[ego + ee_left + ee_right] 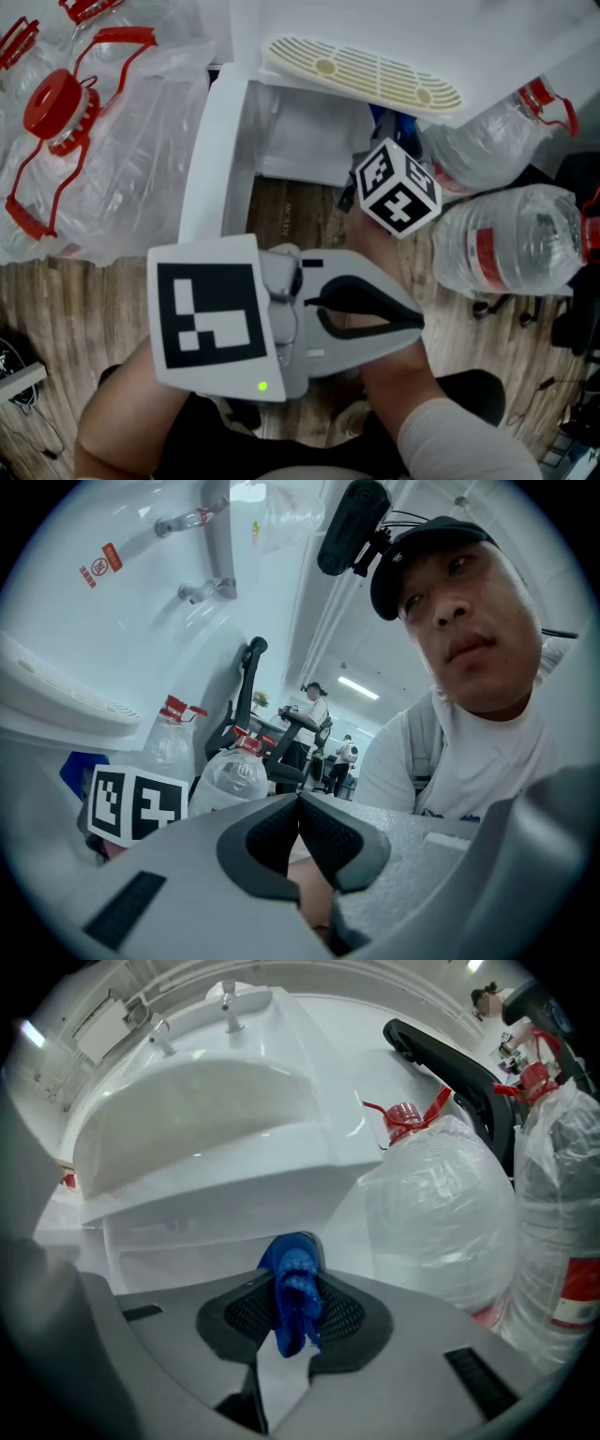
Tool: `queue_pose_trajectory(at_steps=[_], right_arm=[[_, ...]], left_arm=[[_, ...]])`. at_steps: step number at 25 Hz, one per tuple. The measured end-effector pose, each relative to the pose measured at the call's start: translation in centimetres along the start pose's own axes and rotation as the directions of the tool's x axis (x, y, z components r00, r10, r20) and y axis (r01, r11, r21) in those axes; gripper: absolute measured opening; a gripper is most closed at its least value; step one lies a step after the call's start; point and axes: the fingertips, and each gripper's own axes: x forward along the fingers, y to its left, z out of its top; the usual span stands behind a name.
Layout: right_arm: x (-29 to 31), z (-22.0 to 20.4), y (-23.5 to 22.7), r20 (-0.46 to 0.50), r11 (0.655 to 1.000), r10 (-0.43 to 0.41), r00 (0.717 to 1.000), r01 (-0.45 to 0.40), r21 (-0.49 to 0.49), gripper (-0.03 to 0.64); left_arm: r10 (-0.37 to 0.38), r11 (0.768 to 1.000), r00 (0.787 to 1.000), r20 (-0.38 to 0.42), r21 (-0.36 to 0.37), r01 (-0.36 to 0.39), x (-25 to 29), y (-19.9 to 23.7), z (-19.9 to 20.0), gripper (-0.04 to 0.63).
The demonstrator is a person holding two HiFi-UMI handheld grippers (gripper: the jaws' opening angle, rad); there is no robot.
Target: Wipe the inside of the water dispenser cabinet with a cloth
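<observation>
My right hand-held gripper [297,1309] pinches the blue cloth [292,1265] just in front of the open cabinet [187,1237], I think ready to wipe inside. My left hand-held gripper [299,803] is pressed together and empty, kept aside so it does not block the opening.

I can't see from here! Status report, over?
Left gripper shut, empty. Right gripper shut on blue cloth, in front of open cabinet. Water bottles beside it, not blocking.

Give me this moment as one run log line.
left gripper: shut, empty | right gripper: shut on cloth, at cabinet opening | door: open
</observation>
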Motion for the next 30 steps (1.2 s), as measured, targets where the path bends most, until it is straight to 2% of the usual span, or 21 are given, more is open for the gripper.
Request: queue_pose_trajectory(at_steps=[13,17,22,24,26,30], right_arm=[[-3.0,0.3,-1.1,-0.034,0.995,0.093,0.995,-0.094,-0.035,0.086],[-4.0,0.3,-1.2,-0.060,0.988,0.135,0.989,-0.139,-0.072,0.086],[-4.7,0.8,-2.1,-0.102,0.964,0.192,0.976,-0.207,-0.165,0.087],[-5.0,1.1,-2.5,-0.131,0.946,0.217,0.967,-0.242,-0.218,0.087],[-5.5,1.5,-2.4,-0.169,0.910,0.254,0.952,-0.294,-0.291,0.087],[-7.1,2.7,-1.2,-0.249,0.804,0.352,0.902,-0.428,-0.414,0.087]], left_arm=[[0.022,1.000,1.000,-0.019,-0.016,-0.022,-0.1,0.2,-0.3,0.003],[0.036,0.999,0.999,-0.028,-0.025,-0.037,0.0,0.5,-0.4,0.003],[0.043,0.999,0.998,-0.038,-0.004,-0.043,0.2,0.6,-0.6,0.003],[0.054,0.999,0.998,-0.037,-0.002,-0.054,0.0,0.7,-0.6,0.003],[0.065,0.998,0.997,-0.033,0.004,-0.065,-0.2,0.8,-0.5,0.003],[0.097,0.995,0.995,-0.036,0.016,-0.096,-0.4,1.1,-0.5,0.003]])
